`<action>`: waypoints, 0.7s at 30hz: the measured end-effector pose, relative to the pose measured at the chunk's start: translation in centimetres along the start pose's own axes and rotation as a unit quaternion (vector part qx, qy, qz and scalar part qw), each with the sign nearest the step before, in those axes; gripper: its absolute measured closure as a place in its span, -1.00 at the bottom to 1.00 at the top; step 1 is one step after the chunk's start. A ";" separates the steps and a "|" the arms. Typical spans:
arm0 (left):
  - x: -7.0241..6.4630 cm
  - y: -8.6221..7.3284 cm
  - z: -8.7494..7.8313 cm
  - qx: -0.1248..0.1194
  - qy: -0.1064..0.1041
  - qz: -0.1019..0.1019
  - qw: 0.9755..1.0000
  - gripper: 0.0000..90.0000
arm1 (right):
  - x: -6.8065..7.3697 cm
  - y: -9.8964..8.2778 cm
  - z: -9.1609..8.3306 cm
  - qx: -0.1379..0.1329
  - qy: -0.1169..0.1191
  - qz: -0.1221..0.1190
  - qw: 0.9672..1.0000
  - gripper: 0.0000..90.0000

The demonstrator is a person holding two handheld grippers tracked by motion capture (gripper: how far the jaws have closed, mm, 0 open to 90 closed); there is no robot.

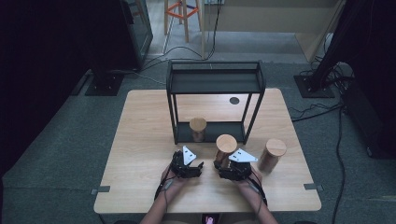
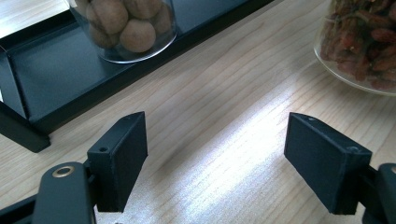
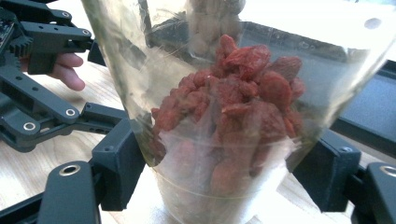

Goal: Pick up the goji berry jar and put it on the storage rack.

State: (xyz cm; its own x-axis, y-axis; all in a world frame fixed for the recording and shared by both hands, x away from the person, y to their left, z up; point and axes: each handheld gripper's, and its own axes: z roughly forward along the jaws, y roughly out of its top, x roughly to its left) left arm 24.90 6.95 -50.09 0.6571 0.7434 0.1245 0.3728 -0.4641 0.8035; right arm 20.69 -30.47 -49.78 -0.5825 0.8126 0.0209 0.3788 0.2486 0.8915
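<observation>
Glass is the risk here: the jar of dried red fruit (image 3: 224,126) stands between the jaws of the right claw (image 1: 232,169), whose pads sit against or just shy of its clear wall low down, and whether they press it firmly I cannot tell. The jar looks upright on the table (image 1: 140,140), its wooden lid (image 1: 226,143) above the claw in the high view. If the squeeze is light, the smooth wall could slide through the pads on a lift; since the hold is low and the lid is well above it, the jar could also tip forward. Just ahead of the claw stands the black shelf rack (image 1: 215,81), with a jar of round nuts (image 1: 198,129) on its bottom tray, so a hasty push forward could knock one jar against the other or catch the rack's frame. The left claw (image 2: 215,158) is wide open and holds nothing, hovering over bare wood beside the right one; a sideways swing could bump the held jar. A third lidded jar (image 1: 272,154) stands to the right claw's outer side, near enough to be clipped.
</observation>
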 end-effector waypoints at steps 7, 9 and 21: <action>-0.1 0.2 0.1 0.005 -0.002 0.007 1.000 -0.52 | -0.2 -0.1 0.2 -0.001 0.001 0.018 1.000 -0.45; -0.1 0.2 0.1 0.004 -0.003 0.008 1.000 -0.52 | 0.0 -0.1 0.3 0.001 -0.004 0.016 1.000 -0.45; -0.1 0.3 0.2 0.008 -0.004 0.011 1.000 -0.52 | 0.2 0.4 0.9 0.006 -0.010 0.011 1.000 -0.45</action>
State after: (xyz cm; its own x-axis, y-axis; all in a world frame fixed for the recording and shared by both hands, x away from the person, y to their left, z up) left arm 25.08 6.69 -49.97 0.6709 0.7288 0.1368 0.3686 -0.4878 0.7913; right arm 21.39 -29.77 -49.87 -0.5597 0.8281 0.0317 0.4005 0.2368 0.8852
